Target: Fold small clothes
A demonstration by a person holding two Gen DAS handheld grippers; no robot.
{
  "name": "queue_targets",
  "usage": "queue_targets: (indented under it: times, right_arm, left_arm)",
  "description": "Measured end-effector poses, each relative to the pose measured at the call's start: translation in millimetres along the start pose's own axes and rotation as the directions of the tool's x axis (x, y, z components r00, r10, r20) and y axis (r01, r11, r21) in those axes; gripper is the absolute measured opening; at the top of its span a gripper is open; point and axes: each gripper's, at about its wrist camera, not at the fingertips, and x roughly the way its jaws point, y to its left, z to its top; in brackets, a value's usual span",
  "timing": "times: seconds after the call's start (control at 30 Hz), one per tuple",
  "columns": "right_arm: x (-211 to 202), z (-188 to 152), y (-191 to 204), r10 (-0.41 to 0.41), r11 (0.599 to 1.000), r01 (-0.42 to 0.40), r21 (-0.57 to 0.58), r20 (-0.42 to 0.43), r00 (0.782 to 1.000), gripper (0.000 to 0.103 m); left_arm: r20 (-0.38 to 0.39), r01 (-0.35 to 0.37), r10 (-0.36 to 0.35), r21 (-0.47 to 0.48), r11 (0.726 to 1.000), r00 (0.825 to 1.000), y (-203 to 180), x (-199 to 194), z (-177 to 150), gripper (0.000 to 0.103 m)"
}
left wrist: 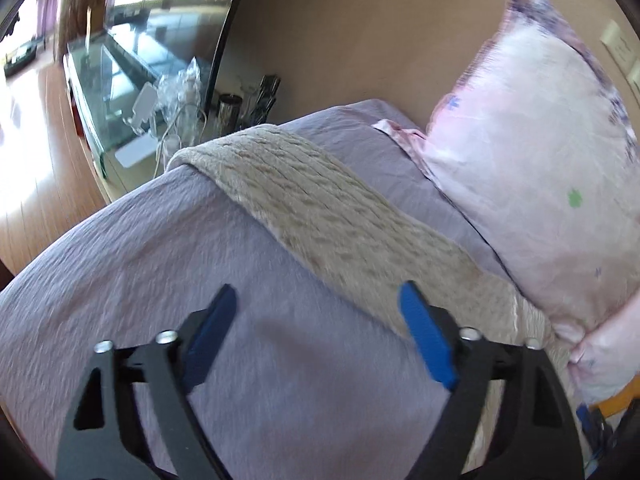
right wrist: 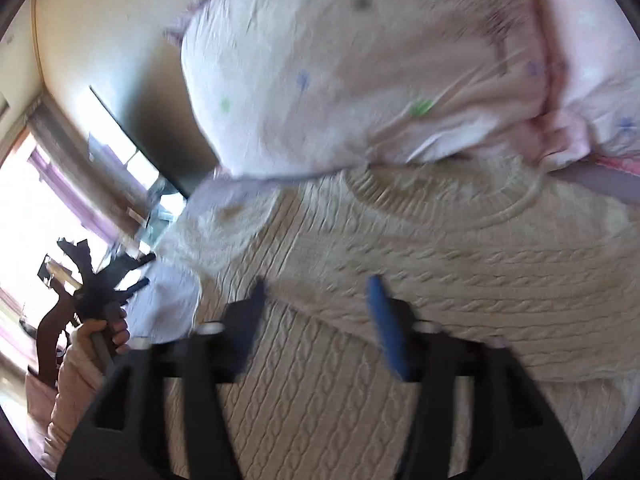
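Observation:
A beige cable-knit sweater (right wrist: 360, 360) lies spread on the purple bed sheet (left wrist: 140, 280). Its round neckline (right wrist: 448, 200) points toward the pillows. One sleeve (left wrist: 320, 208) stretches across the sheet in the left wrist view. My left gripper (left wrist: 318, 300) is open and empty above the sheet, just left of that sleeve. My right gripper (right wrist: 318, 292) is open and empty, hovering over the sweater's body. The left gripper (right wrist: 100, 284) also shows in the right wrist view, held in a hand at the far left.
Pink patterned pillows (left wrist: 540, 160) (right wrist: 360, 72) lie against the headboard wall beside the sweater. A glass-topped side table (left wrist: 120, 92) with cables and a metal cup (left wrist: 230, 112) stands past the bed's edge. Wooden floor (left wrist: 36, 128) lies beyond.

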Motion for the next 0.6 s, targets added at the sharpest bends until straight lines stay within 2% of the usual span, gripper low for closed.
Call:
queue_targets:
  times: [0.07, 0.17, 0.27, 0.33, 0.37, 0.4, 0.43, 0.47, 0.53, 0.6]
  right_arm:
    - [-20.3, -1.0, -8.0, -0.031, 1.000, 0.030, 0.005, 0.060, 0.998, 0.072]
    - [-39.6, -2.4, -20.6, -0.066, 0.998, 0.065, 0.016, 0.095, 0.993, 0.079]
    - [-50.1, -14.1, -29.0, -0.105, 0.994, 0.104, 0.021, 0.096, 0.990, 0.080]
    - [-48.7, -18.1, -36.4, -0.125, 0.992, 0.123, 0.029, 0.093, 0.988, 0.080]
    - [-51.4, -21.5, -38.5, -0.129, 0.991, 0.127, 0.031, 0.091, 0.987, 0.080]
    - [-51.9, -23.3, -41.4, -0.131, 0.991, 0.129, 0.033, 0.089, 0.987, 0.080]
    - [-52.3, -24.6, -44.0, -0.130, 0.991, 0.127, 0.035, 0.088, 0.988, 0.080]
    - [-53.6, -25.7, -46.8, -0.128, 0.991, 0.125, 0.036, 0.088, 0.988, 0.080]
    - [-59.8, -27.7, -53.8, -0.124, 0.992, 0.120, 0.048, 0.098, 0.987, 0.080]
    - [-72.3, -29.6, -61.0, -0.126, 0.991, 0.119, 0.062, 0.116, 0.985, 0.081]
  left_arm:
    - [0.010, 0.021, -0.020, -0.056, 0.998, 1.000, 10.3, 6.7, 12.3, 0.067]
    - [0.015, 0.052, -0.050, -0.160, 0.986, 0.999, 30.5, 14.2, 31.3, 0.052]
    - [0.033, 0.106, -0.100, -0.295, 0.950, 0.994, 57.7, 20.3, 47.1, 0.039]
    - [0.044, 0.114, -0.105, -0.339, 0.934, 0.993, 66.9, 24.1, 56.7, 0.035]
    - [0.045, 0.099, -0.089, -0.343, 0.934, 0.995, 68.4, 24.7, 61.1, 0.031]
    - [0.043, 0.063, -0.052, -0.335, 0.940, 0.998, 67.2, 24.9, 66.9, 0.029]
    - [0.041, 0.031, -0.020, -0.311, 0.950, 0.999, 61.9, 24.3, 73.0, 0.014]
    - [0.043, 0.004, 0.008, -0.281, 0.960, 0.999, 54.0, 22.0, 78.1, 0.008]
    - [0.092, -0.032, 0.048, -0.166, 0.986, 0.995, 17.7, 6.1, 88.2, 0.006]
    - [0.144, -0.024, 0.024, -0.001, 1.000, 0.989, -36.6, -13.1, 91.0, 0.006]
